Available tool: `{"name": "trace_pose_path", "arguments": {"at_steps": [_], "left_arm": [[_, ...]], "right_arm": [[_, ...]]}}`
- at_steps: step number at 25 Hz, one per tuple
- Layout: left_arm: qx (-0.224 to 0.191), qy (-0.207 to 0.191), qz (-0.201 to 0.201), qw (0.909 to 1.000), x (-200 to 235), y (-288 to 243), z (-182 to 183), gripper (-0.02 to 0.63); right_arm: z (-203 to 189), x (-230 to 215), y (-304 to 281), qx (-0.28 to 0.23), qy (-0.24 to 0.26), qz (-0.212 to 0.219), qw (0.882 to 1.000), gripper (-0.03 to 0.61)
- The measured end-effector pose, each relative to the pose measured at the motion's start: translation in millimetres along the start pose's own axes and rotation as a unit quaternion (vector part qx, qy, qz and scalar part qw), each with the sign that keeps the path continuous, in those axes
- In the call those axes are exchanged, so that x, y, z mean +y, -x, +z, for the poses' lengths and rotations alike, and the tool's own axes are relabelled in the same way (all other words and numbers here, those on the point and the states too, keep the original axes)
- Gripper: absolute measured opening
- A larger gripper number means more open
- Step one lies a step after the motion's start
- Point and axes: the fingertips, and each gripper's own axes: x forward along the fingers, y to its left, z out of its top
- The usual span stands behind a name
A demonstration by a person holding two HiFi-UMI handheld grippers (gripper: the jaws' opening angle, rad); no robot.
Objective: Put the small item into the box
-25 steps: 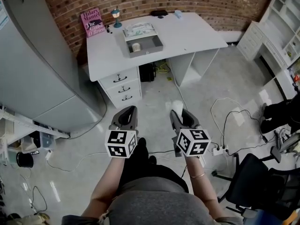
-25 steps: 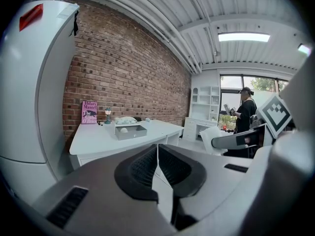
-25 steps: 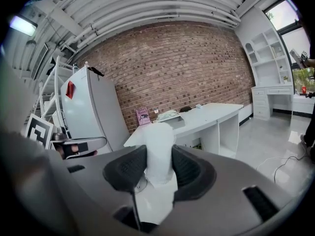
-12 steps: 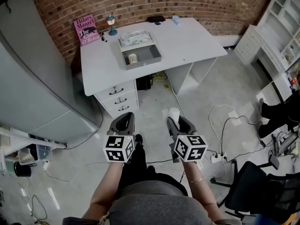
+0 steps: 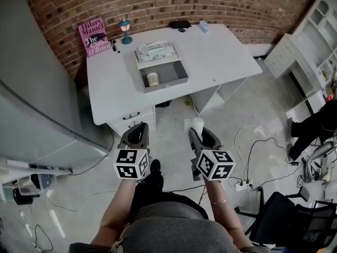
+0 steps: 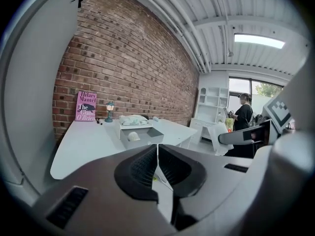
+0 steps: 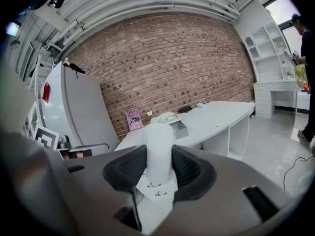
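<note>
On the white desk stands an open grey box with a small pale roll inside; its raised lid carries a white-green packet. I stand on the floor, well short of the desk. My right gripper is shut on a white cylindrical item, which stands upright between the pads. My left gripper hangs beside it, jaws together and empty. The box also shows far off in the left gripper view.
A pink book, a small lamp and a black object line the desk's back edge by the brick wall. Drawers sit under the desk. A grey cabinet stands at the left; cables, a power strip and a black chair at the right.
The desk has come nearer and lower in the head view. Both grippers keep the same pose, and the white item stays in the right one.
</note>
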Motion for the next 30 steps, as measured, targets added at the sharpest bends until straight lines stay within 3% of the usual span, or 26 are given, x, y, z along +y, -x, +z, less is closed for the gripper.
{"name": "trace_pose_path", "arguments": {"at_steps": [15, 30], "left_arm": [[-0.004, 0.01, -0.014, 0.9998, 73, -64, 42, 0.028], [-0.003, 0.002, -0.011, 0.9999, 99, -87, 50, 0.028]], "right_arm": [[55, 9, -96, -0.021, 0.003, -0.011, 1.0, 0.163], [83, 2, -133, -0.032, 0.007, -0.019, 0.999, 0.163]]}}
